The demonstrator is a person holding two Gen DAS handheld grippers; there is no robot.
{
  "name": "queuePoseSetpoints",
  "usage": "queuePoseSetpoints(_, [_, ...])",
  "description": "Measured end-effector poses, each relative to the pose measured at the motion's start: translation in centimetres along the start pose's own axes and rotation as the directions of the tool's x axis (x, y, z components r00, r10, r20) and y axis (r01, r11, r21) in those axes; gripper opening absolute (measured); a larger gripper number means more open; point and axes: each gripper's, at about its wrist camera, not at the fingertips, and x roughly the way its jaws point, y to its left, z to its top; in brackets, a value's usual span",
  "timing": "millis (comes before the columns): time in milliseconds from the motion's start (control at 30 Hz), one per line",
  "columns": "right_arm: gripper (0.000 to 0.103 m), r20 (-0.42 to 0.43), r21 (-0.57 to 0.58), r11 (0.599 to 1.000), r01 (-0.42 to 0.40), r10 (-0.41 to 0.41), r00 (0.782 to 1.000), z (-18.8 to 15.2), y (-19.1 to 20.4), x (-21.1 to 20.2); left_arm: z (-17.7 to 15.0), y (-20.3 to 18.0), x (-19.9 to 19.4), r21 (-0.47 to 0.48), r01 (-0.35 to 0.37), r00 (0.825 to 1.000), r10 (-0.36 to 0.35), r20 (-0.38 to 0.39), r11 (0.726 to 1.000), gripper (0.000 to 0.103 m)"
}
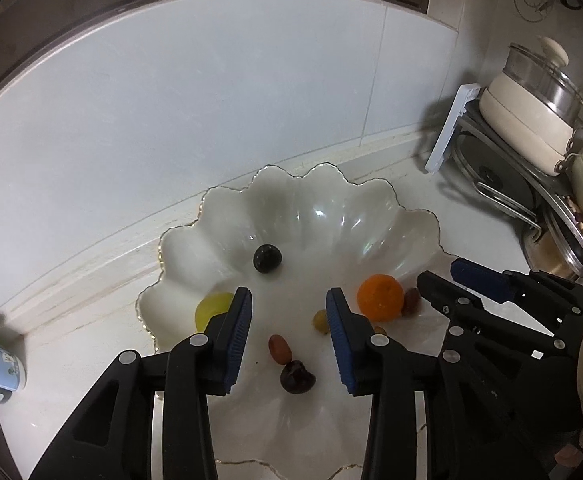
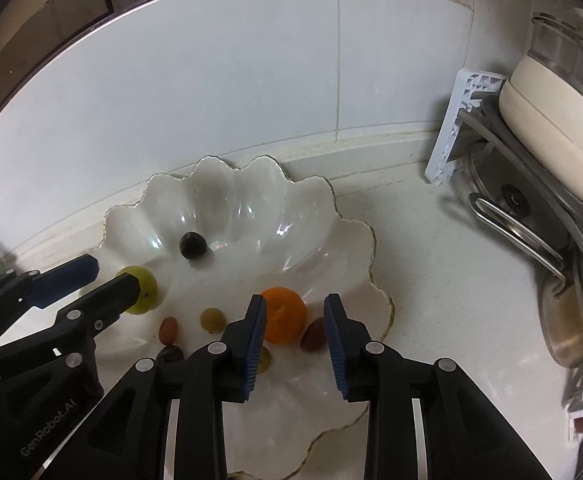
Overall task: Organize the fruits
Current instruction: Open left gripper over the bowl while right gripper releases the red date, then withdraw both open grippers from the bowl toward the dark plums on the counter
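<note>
Fruits lie in the scalloped white bowl (image 1: 371, 216), which stands on the pale counter (image 2: 451, 280) against the tiled wall. I go from left to right in my left wrist view.

At about nine o'clock in the bowl a yellow-green round fruit (image 1: 211, 309) sits partly behind my left gripper (image 1: 289, 334). Its jaws are apart and hold nothing. Toward twelve o'clock a dark round fruit (image 1: 267, 258) rests alone on the far slope. Between the left fingers, nearer to me, lie a small reddish-brown fruit (image 1: 279, 349) and, just below it and touching it, a dark plum-like fruit (image 1: 297, 376). A small olive-coloured fruit (image 1: 320, 321) sits just beside the inner face of the right-hand finger. At about three o'clock lies the orange (image 1: 380, 298), with a small brown fruit (image 1: 410, 301) touching it on the right.

My right gripper (image 2: 295, 338) is also apart and empty; the orange shows between its fingers, and the brown fruit is close to its right finger.

I judge that both fruits have just been let go, so the step is to draw back cleanly. I would lift both grippers straight away from the bowl, keeping the pads off the orange and the small fruits, because round fruit on this smooth glazed slope will probably roll at a light touch. The thin rim may also chip if a finger strikes it.
</note>
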Motion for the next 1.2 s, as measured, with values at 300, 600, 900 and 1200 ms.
queuePoseSetpoints(300, [0.031, 0.062, -0.008, 1.000, -0.002, 0.003, 0.998, -0.6, 0.8, -3.2, -1.0, 0.7, -3.0, -0.013, 0.009, 0.999, -0.008, 0.048, 1.000, 0.038])
queuePoseSetpoints(600, [0.031, 0.141, -0.030, 0.999, -0.025, 0.029, 0.990, -2.3, 2.1, -7.4, -2.8, 1.2, -6.8, -0.038, 0.002, 0.995, 0.002, 0.100, 0.999, 0.038])
queuePoseSetpoints(900, [0.031, 0.206, -0.040, 0.999, -0.037, 0.044, 0.977, -4.3, 3.4, -11.6, -5.1, 2.1, -11.0, -0.048, 0.007, 0.986, 0.001, 0.164, 0.999, 0.039])
queuePoseSetpoints(1200, [0.031, 0.237, -0.050, 0.998, -0.038, 0.049, 0.970, -6.7, 4.2, -14.4, -8.4, 2.8, -14.1, -0.039, -0.035, 0.980, 0.042, 0.197, 0.999, 0.045])
